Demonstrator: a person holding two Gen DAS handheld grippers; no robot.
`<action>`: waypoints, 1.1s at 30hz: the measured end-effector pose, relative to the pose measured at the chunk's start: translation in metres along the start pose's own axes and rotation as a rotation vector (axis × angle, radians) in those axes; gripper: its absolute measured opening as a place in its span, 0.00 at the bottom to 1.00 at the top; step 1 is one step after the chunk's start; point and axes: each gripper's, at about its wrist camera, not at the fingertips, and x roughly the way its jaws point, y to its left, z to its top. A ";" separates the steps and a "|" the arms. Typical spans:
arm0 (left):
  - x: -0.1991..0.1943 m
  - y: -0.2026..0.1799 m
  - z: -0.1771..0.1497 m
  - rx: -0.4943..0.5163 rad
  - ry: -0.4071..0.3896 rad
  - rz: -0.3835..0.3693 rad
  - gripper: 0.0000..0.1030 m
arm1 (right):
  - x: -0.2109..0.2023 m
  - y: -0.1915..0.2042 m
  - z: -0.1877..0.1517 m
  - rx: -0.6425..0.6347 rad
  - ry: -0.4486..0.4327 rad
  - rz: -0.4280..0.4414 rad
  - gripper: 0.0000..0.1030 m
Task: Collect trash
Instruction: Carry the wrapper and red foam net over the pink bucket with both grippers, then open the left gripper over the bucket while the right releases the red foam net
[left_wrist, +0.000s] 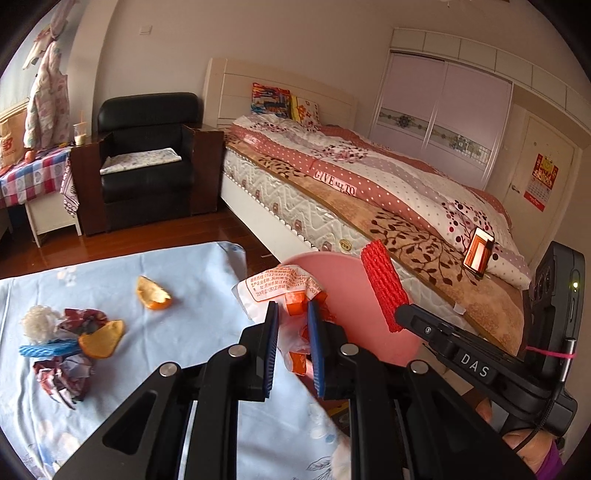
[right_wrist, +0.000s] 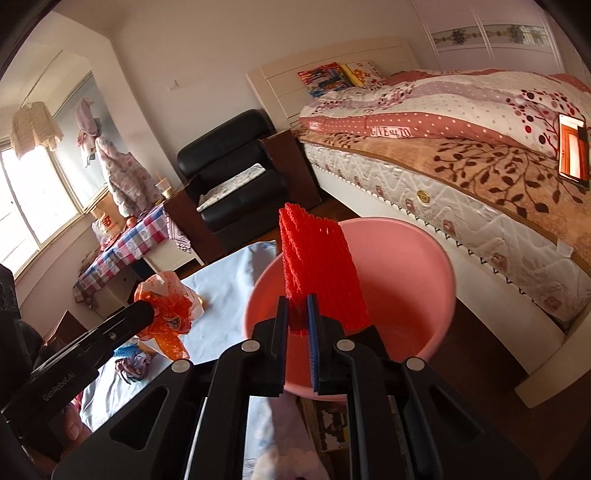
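Two handheld grippers are carrying trash toward a pink basin (right_wrist: 436, 266) at one o'clock. The left gripper (left_wrist: 292, 321) is pinching a crumpled orange-and-white plastic bag (left_wrist: 280, 291); the right gripper (right_wrist: 297, 314) is clamping a red foam net (right_wrist: 317, 266) above the basin. Orange peels (left_wrist: 153, 293) and crumpled paper (left_wrist: 66, 376) are lying uncollected on the blue cloth (left_wrist: 192, 266) at nine o'clock.

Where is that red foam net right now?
The red foam net is pinched in the right gripper, held over the open pink bucket beside the bed; the left wrist view shows it there too.
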 end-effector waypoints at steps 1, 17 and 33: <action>0.005 -0.003 0.000 0.001 0.008 -0.004 0.15 | 0.001 -0.003 0.001 0.005 0.001 -0.003 0.10; 0.068 -0.030 -0.011 0.023 0.124 -0.053 0.15 | 0.014 -0.029 -0.004 0.056 0.034 -0.027 0.10; 0.067 -0.027 -0.013 0.021 0.104 -0.047 0.47 | 0.017 -0.028 -0.006 0.047 0.031 -0.037 0.10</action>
